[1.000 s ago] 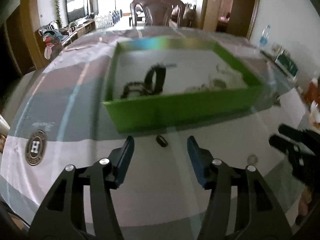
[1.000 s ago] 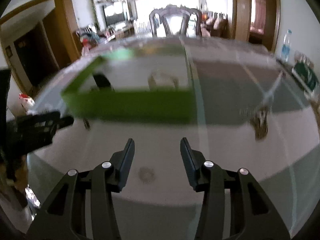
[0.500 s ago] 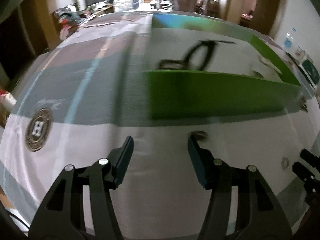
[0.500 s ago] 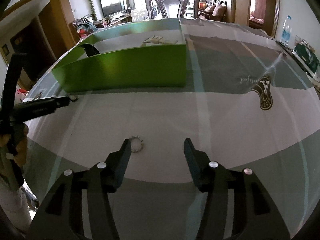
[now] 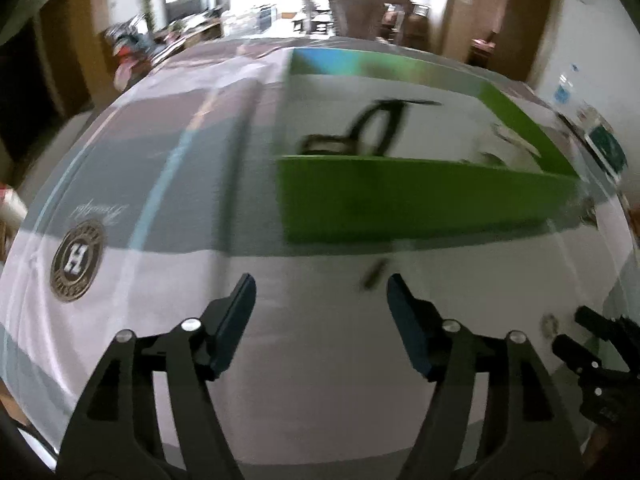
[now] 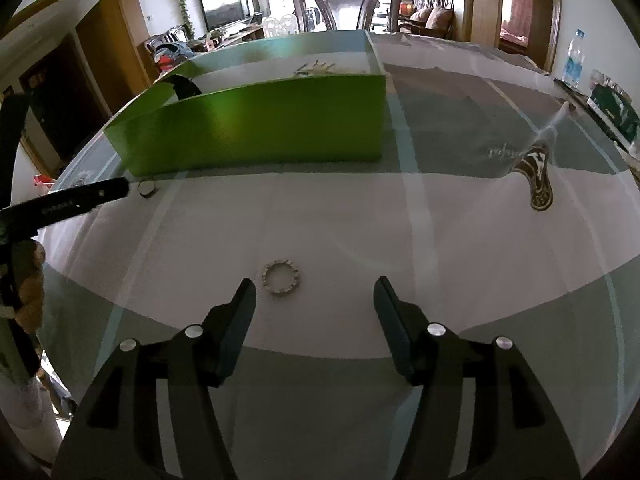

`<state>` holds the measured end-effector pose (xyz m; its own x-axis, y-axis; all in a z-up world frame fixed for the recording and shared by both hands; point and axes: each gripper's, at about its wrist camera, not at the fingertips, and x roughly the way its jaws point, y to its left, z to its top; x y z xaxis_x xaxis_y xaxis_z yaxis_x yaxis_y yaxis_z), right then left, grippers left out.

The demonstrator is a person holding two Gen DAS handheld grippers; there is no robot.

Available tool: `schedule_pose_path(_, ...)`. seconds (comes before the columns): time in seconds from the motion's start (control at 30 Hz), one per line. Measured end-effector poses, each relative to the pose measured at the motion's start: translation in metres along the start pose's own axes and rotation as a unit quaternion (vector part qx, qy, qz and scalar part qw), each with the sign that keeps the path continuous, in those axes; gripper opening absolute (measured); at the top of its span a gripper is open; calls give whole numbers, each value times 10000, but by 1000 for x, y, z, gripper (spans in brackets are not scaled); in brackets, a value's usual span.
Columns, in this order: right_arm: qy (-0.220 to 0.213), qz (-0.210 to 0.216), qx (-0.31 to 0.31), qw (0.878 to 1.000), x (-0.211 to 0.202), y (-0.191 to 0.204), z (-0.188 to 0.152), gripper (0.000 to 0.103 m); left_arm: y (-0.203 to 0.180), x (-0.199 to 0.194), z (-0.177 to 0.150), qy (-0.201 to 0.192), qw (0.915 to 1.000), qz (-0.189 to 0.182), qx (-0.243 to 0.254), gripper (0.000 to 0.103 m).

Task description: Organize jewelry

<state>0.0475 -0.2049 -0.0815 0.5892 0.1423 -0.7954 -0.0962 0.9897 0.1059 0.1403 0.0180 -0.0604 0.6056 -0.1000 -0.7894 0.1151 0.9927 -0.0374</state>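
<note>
While both grippers hover open-jawed and empty, a green box (image 6: 256,128) sits on the table (image 6: 360,220).
Inside lie a dark band (image 5: 376,128) and pale jewelry (image 6: 316,67).

The left gripper (image 5: 320,300) was black plastic, with two dark blue flat pads (image 5: 236,320) and silver screws on its linkage arms. The right gripper (image 6: 314,304) had the same build. From the right wrist view, small white lettering, not readable, ran along the left gripper's black finger.
</note>
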Motion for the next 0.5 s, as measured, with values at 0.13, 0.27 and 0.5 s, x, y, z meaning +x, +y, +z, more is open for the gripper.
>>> schedule_pose_path(0.13,-35,-115,-167,9998,1,6,-1,64,-21,14,3,19,9996,90,285,57)
schedule_pose_path(0.27,-104,-229,-363,9990,2,13,-3,58,-25,17,3,125,9996,-18,271,8)
schedule_pose_path(0.5,-158,-17,-573,9982,2,24,-4,0,-8,2,-2,47,9997,-190,135,7)
